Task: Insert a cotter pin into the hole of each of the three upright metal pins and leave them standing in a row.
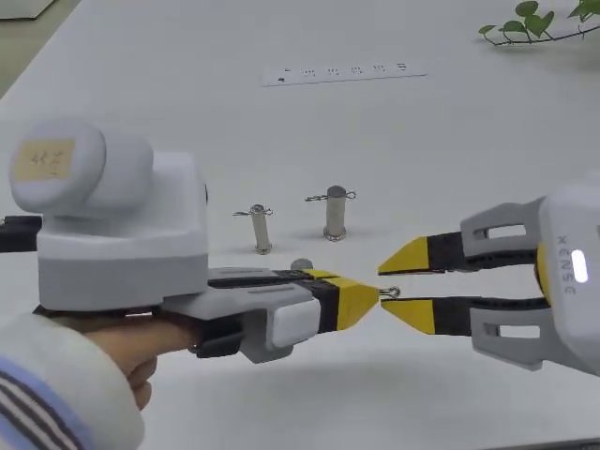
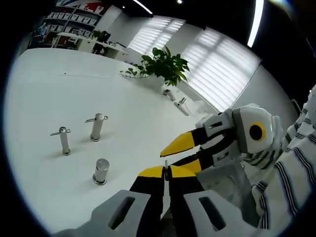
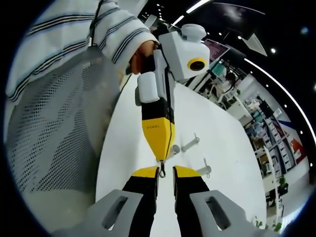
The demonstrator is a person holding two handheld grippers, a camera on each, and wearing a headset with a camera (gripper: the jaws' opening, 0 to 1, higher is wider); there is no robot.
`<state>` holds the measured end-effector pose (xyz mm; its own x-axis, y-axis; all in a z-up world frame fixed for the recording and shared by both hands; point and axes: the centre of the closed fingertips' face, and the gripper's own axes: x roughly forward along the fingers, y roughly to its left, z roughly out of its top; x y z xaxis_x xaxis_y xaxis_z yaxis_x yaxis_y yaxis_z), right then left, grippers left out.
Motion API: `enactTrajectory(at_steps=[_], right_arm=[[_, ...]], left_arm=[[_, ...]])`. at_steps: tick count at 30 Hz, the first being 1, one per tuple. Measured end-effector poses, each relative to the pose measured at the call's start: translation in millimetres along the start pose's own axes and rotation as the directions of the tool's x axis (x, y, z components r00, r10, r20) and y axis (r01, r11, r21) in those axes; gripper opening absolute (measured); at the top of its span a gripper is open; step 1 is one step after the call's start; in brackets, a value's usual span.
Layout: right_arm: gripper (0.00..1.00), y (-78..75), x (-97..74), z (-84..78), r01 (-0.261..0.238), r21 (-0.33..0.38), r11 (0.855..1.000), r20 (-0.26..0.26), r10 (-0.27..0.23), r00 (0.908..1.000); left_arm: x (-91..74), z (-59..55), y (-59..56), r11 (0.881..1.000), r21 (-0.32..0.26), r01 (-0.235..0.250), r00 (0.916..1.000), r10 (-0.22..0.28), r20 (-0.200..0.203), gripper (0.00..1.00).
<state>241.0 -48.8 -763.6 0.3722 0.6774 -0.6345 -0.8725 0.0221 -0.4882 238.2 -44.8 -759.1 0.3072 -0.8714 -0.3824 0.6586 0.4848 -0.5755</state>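
Three upright metal pins stand on the white table. The left pin (image 1: 261,228) and the right pin (image 1: 336,214) each carry a cotter pin through the top. The third pin (image 2: 101,171) has a bare top; in the head view this pin (image 1: 302,266) peeks out behind the left gripper. My left gripper (image 1: 364,298) is shut on a thin cotter pin (image 1: 389,293), whose loop sticks out past the yellow tips. My right gripper (image 1: 384,288) faces it, open, jaws above and below that loop. In the right gripper view the loop (image 3: 162,170) hangs between my jaws.
A white power strip (image 1: 342,72) lies at the back of the table. A green plant (image 1: 539,23) reaches in at the far right corner. A person's striped sleeve (image 1: 56,403) holds the left gripper. Bare tabletop (image 1: 422,169) surrounds the pins.
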Motion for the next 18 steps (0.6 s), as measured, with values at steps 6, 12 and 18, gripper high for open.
enactTrajectory(at_steps=[6, 12, 18], right_arm=[[0.2, 5.3, 1.2, -9.1, -0.069, 0.183, 0.981, 0.031, 0.064, 0.9974], [0.19, 9.4, -2.4, 0.7, -0.201, 0.415, 0.888, 0.175, 0.138, 0.9748], [0.14, 23.1, -2.5, 13.5, -0.292, 0.426, 0.857, 0.231, 0.208, 0.9503]], left_arm=[[-8.5, 1.5, -3.3, 0.989, 0.141, 0.036, 0.9994, -0.036, -0.003, 0.0], [-14.0, 0.8, -9.7, 0.953, 0.29, 0.085, 0.9964, -0.08, -0.028, 0.0], [-14.4, -5.0, -17.0, 0.907, 0.4, 0.135, 0.9908, -0.119, -0.064, 0.0]])
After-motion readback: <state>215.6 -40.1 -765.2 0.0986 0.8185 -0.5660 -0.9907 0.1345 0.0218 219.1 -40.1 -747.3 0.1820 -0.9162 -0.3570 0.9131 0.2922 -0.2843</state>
